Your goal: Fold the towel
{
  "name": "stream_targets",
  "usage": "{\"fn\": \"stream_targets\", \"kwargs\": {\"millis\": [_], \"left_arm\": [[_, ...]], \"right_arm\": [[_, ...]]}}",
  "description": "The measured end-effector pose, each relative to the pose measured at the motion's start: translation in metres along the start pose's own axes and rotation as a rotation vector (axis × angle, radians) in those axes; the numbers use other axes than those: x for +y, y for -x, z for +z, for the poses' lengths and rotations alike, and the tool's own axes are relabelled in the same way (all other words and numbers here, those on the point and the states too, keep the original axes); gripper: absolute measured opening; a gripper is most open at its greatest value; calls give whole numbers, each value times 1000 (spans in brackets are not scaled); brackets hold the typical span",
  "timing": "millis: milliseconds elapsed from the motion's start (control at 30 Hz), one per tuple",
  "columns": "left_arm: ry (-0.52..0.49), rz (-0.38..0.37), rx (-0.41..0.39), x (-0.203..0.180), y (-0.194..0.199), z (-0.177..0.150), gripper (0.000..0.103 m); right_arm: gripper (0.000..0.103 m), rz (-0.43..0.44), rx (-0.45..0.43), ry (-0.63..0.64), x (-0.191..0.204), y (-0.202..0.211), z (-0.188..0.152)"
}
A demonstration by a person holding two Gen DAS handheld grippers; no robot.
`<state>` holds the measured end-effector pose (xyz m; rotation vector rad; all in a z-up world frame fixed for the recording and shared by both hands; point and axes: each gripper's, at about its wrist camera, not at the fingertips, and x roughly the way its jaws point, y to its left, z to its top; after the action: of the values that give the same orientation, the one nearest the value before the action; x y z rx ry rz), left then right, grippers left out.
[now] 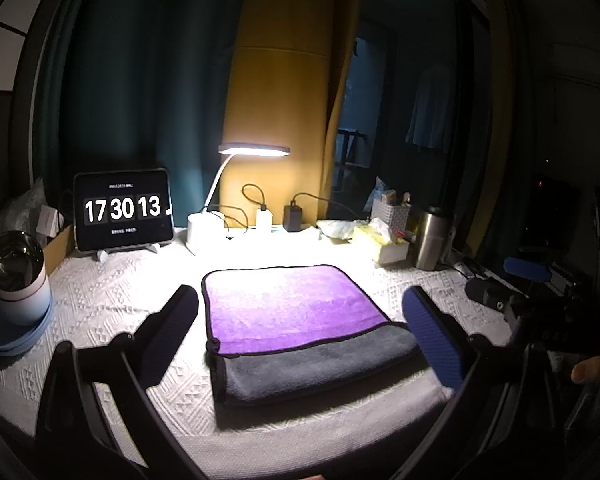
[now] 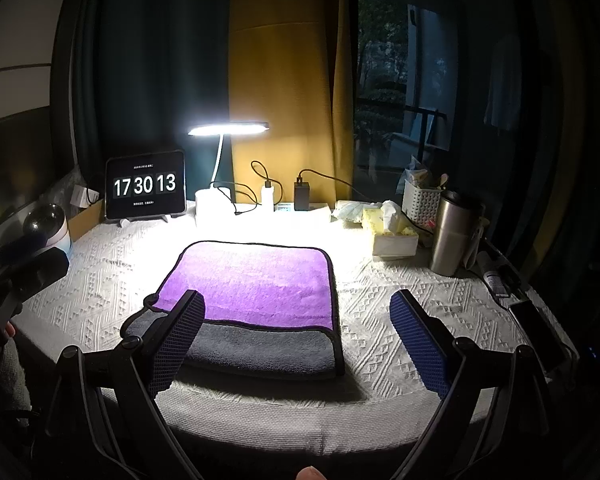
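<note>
1. The towel (image 1: pixel 296 320) lies flat at the middle of the table (image 1: pixel 112 304), on a white patterned cloth, in front of the lit desk lamp (image 1: pixel 254 150). It is purple on top with a grey band along the near edge; the layered near edge suggests at least one fold is already made.
2. The left gripper (image 1: pixel 300 328) is wide open and holds nothing. Its fingers stand one to each side of the towel, above or short of the near edge; contact cannot be confirmed.
3. The right gripper (image 2: pixel 300 336) is also wide open and empty. Its left finger overlaps the towel's near left corner in its own view; the right finger is over bare cloth.
4. Judgement: the towel lies straight ahead of both jaws, long axis running left to right. Each gripper sits close to the near edge, so neither is clearly nearer.
5. Judgement: the coming move turns on each jaw closing on the near edge or a near corner.
</note>
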<state>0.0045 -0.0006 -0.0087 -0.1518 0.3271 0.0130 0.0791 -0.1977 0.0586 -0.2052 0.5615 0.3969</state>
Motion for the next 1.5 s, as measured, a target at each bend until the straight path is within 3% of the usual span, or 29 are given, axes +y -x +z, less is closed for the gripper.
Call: {"fn": "stream_targets", "kwargs": {"millis": [533, 967, 1333, 1500], "left_arm": [[12, 4, 37, 10, -14, -3, 102], [33, 22, 151, 20, -59, -19, 102], [89, 56, 278, 43, -101, -38, 101], [111, 84, 339, 52, -121, -49, 92]], "right_arm": [[96, 6, 39, -18, -3, -20, -4], [95, 12, 129, -52, -19, -56, -13], [82, 35, 217, -70, -35, -96, -26], [73, 46, 259, -73, -42, -115, -33]]}}
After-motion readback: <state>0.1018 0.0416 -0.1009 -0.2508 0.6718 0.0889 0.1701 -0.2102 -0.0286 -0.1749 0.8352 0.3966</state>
